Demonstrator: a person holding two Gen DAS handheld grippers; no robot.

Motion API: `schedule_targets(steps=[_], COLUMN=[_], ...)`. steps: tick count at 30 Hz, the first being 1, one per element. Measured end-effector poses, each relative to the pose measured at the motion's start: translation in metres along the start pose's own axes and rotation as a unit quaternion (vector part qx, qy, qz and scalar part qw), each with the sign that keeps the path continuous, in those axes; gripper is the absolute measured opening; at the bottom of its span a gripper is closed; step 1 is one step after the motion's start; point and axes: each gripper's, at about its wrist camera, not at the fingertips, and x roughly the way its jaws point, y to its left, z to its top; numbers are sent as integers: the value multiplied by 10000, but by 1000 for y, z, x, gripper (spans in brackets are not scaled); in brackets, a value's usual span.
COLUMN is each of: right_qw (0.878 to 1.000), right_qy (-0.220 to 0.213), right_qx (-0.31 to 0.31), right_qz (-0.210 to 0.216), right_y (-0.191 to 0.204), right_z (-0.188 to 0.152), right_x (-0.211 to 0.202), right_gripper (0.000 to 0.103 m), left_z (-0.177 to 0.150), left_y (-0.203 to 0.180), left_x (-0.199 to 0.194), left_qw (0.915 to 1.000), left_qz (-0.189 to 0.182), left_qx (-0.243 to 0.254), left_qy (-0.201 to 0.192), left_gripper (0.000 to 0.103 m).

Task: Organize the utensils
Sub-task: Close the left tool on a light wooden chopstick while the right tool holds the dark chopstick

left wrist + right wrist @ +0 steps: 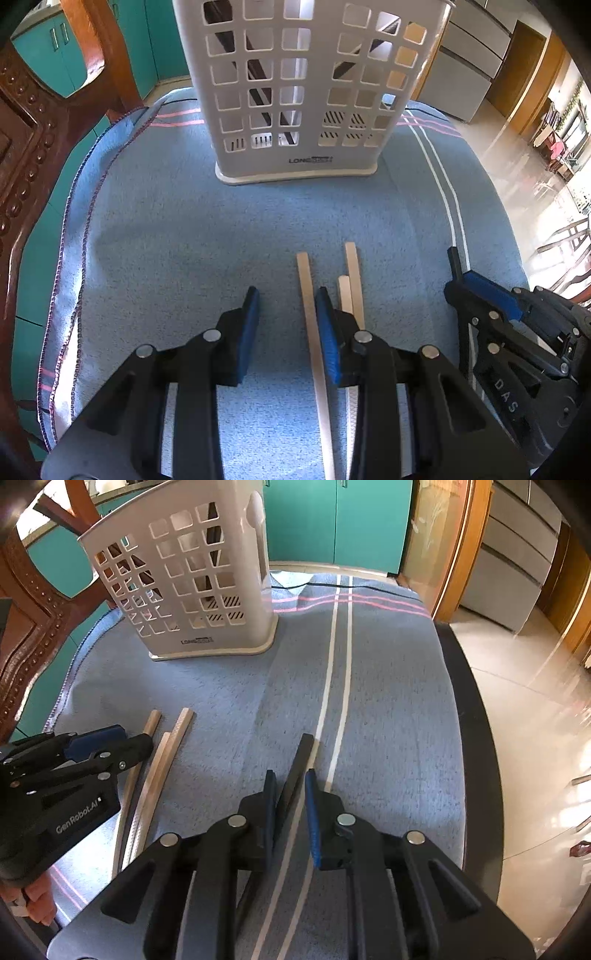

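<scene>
The right gripper (290, 797) jaws sit narrow around the dark chopstick (301, 757), lengthwise toward the basket (184, 590); left gripper (286, 314) jaws half-open, pale chopstick (308, 295) between, unpinched

Each fisheye camera sits close behind its own hand-held gripper, looking steeply down and forward along the fingers at the blue towel (184, 229) on the table. Both views share the white utensil basket (295, 92) ahead, the pale chopsticks (162, 760), and each other's hand-held gripper.
</scene>
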Motion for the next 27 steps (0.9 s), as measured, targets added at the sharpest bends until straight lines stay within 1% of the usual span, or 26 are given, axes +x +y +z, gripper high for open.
schedule_targets(steps=[6,12,19,27], right_qw=[9996,9997,9997,9995], right_qy=[-94,-108,-81,-115], right_qx=[-80,-36,-1,34], right_qz=[-260,-237,-236,-298], right_y=[8,7,1,3], right_z=[0,-1,0,1], right_x=[3,4,4,6], right_gripper=[24,26,27,30], left_z=[-3,-6,-14,-19], left_y=[-8,-17,-23,-21], left_x=[1,0,0,-2], left_qw=[10000,9999,9997,9998], left_qz=[40,114,184,131], left_qx=[43,88,110,144], left_qy=[-15,-75,-126,-83], left_gripper=[35,36,43,44])
